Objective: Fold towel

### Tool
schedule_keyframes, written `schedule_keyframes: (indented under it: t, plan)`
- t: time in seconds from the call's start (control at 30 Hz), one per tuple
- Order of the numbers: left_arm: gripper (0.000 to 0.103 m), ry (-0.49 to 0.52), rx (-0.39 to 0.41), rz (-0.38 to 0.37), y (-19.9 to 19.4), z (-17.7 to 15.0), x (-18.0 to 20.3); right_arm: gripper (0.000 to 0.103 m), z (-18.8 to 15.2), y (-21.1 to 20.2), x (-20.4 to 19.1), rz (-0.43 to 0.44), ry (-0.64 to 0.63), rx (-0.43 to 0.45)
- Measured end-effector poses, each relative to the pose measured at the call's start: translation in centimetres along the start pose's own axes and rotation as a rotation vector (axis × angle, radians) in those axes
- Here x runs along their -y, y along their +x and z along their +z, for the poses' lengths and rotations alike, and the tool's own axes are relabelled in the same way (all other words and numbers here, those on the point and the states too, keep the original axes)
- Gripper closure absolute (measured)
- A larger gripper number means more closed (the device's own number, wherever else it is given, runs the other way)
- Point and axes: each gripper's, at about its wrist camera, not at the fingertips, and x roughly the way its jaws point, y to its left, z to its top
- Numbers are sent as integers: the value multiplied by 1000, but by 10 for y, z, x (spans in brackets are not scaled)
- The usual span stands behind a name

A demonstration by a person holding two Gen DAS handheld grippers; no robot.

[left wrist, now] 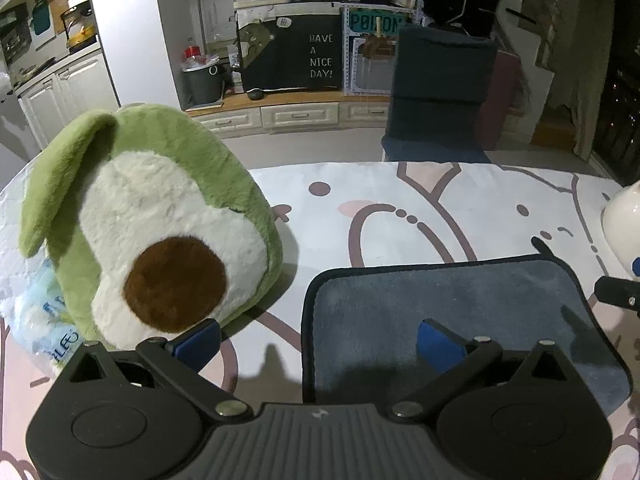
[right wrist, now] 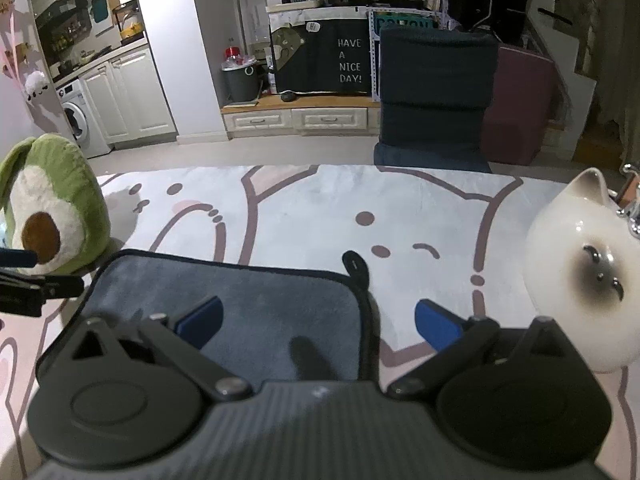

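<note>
A grey-blue towel [left wrist: 448, 312] with dark piping lies flat on the patterned table cover; it also shows in the right wrist view [right wrist: 240, 304]. Its hanging loop [right wrist: 356, 266] points away at the far right corner. My left gripper [left wrist: 320, 340] is open and empty, hovering over the towel's left edge, with one blue pad off the towel and one over it. My right gripper [right wrist: 318, 324] is open and empty over the towel's right edge. Each gripper's tip shows at the edge of the other's view.
A green avocado plush [left wrist: 152, 232] stands left of the towel, with a plastic packet [left wrist: 36, 320] beside it. A white ceramic cat [right wrist: 580, 264] stands to the right. The table cover [right wrist: 304, 208] stretches beyond the towel. A dark chair [right wrist: 436, 92] stands behind the table.
</note>
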Motion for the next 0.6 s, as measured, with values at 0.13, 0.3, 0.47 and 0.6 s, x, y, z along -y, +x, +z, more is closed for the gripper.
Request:
schedule_keyframes:
  t: [0.13,0.3,0.47,0.6]
  plan:
    - [0,-2,1,-2,-9,-3,3,0,-2,-7,-1,-9,16,-6]
    - [0,-3,4,-3,-20,-7,7,0,-6,-16,-7,-15,8,-17]
    - [0,-6,11,-3,-33,-10,8,0,-7,-29,-11,-16,5,-17]
    - [0,-11,17,-8,-44,-13,10,0,-9,-37,-13,-20,7,-14]
